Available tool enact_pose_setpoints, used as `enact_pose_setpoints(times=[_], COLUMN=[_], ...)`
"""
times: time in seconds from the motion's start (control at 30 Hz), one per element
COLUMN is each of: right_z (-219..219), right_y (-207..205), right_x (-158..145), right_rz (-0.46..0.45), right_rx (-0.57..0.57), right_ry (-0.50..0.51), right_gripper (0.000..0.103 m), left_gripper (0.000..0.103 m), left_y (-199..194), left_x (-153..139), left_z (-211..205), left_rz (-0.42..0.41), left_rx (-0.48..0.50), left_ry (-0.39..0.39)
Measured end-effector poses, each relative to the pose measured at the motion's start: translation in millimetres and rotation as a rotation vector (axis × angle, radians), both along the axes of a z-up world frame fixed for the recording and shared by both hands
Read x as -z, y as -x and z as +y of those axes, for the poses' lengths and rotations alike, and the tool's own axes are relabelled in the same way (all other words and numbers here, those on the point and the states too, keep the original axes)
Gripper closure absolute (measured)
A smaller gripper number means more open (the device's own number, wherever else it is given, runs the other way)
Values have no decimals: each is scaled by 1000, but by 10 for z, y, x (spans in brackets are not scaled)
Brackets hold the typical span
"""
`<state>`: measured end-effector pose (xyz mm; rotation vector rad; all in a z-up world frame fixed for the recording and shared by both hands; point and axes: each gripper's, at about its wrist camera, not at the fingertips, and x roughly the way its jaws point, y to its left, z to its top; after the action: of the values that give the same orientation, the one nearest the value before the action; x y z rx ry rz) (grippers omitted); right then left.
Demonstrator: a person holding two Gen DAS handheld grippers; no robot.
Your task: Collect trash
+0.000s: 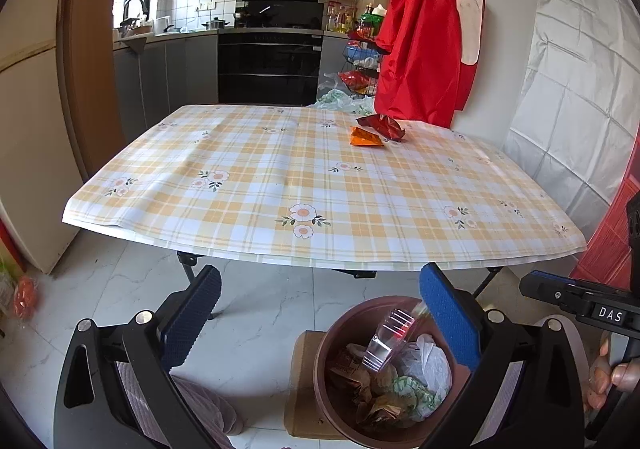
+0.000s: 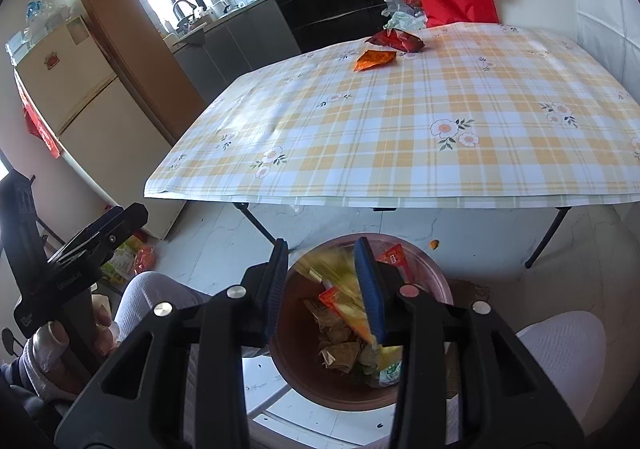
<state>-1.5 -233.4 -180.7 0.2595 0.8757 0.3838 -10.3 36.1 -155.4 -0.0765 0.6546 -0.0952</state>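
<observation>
Below the table's near edge a brown bin (image 1: 320, 361) stands on the floor, holding crumpled wrappers. My left gripper (image 1: 320, 303) hangs over it, wide open, and a clear plastic container (image 1: 390, 335) lies tilted inside the rim just below it. My right gripper (image 2: 324, 285) is above the same bin (image 2: 296, 361); a blurred yellow-green wrapper (image 2: 340, 289) streaks down between its parted fingers, loose. On the far side of the checked table (image 1: 240, 189) lie a dark red snack bag (image 1: 382, 125) and an orange packet (image 1: 364, 137). The right wrist view also shows the snack bag (image 2: 396, 40) and the packet (image 2: 374, 59).
A flat cardboard piece (image 1: 304, 377) lies under the bin. The person's knees (image 2: 160, 301) flank it. A fridge (image 2: 68, 89) stands to the left, a red garment (image 1: 428, 41) hangs by the table's far right corner, and kitchen cabinets and an oven (image 1: 270, 65) lie behind.
</observation>
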Motion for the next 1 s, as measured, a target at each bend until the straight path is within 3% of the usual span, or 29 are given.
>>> enact_pose_setpoints(times=[0.1, 0.17, 0.23, 0.33, 1.0], right_z=[10, -6, -40, -91, -262], right_y=[-8, -12, -17, -33, -235], right_x=[19, 18, 14, 37, 177], right_rz=[5, 1, -4, 12, 41], right_rx=[11, 29, 54, 89, 159], right_ry=[14, 19, 22, 27, 103], right_gripper=[50, 30, 27, 9, 6], left_gripper=[6, 6, 6, 6, 6], left_y=[-18, -21, -18, -26, -220], left_x=[23, 31, 32, 35, 145], left_z=[-7, -3, 0, 0, -6], left_rz=[12, 16, 15, 17, 58], left_rx=[-4, -6, -8, -7, -11], left_ry=[-2, -3, -6, -8, -35])
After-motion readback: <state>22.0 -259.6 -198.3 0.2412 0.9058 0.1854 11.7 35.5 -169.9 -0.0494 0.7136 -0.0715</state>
